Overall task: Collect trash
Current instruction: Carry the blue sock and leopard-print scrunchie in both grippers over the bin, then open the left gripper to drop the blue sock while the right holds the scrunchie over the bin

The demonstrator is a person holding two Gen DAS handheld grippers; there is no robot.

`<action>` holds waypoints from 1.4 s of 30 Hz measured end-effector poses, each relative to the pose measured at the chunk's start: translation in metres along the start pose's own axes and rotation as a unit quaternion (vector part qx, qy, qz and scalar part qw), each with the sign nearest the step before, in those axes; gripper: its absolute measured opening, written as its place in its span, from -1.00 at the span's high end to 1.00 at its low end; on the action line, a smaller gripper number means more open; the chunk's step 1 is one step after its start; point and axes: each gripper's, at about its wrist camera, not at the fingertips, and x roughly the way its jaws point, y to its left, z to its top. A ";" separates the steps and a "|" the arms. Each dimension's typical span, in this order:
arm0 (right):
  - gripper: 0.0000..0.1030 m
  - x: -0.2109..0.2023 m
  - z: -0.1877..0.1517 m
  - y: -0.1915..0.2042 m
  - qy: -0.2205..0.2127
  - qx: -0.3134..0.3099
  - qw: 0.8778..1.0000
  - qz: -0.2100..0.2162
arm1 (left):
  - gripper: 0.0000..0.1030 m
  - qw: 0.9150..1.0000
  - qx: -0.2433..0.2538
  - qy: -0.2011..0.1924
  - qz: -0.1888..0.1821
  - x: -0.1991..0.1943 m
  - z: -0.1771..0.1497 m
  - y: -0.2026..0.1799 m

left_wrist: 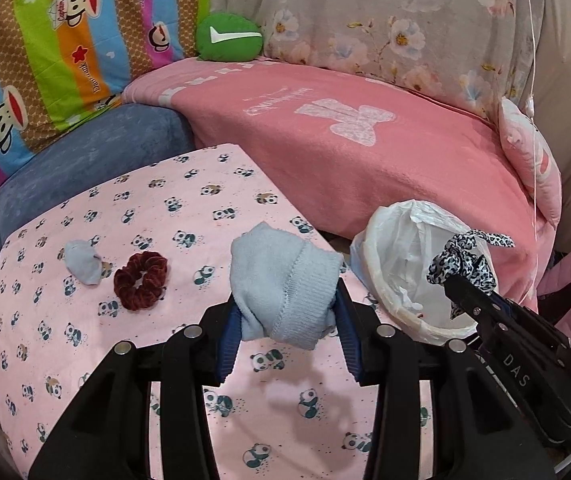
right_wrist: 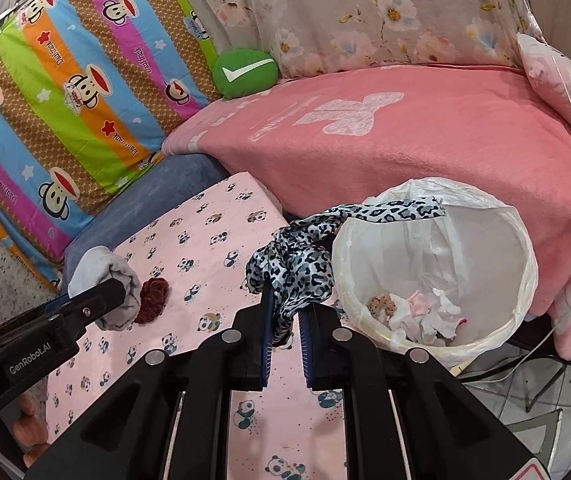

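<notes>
My left gripper is shut on a light blue sock and holds it above the panda-print table. My right gripper is shut on a leopard-print scrunchie next to the left rim of the white-lined trash bin; the scrunchie also shows in the left wrist view, over the bin. A dark red scrunchie and a small light blue sock lie on the table at the left. The bin holds crumpled tissues.
A pink blanket covers the sofa behind the table and bin. A blue cushion, a striped monkey-print cover, a green round pillow and a floral cover lie beyond. Cables run on the floor at right.
</notes>
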 end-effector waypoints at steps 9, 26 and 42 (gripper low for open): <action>0.76 -0.012 0.015 -0.045 -0.018 0.019 0.999 -0.021 | 0.21 0.998 0.039 0.012 -0.050 0.019 0.013 -0.060; 0.76 -0.011 0.025 -0.135 -0.024 0.068 0.996 -0.050 | 0.19 0.989 0.086 0.049 -0.107 0.070 0.023 -0.145; 0.76 -0.006 0.025 -0.163 -0.022 0.080 0.995 -0.063 | -0.39 0.992 0.085 0.047 -0.079 0.091 0.025 -0.149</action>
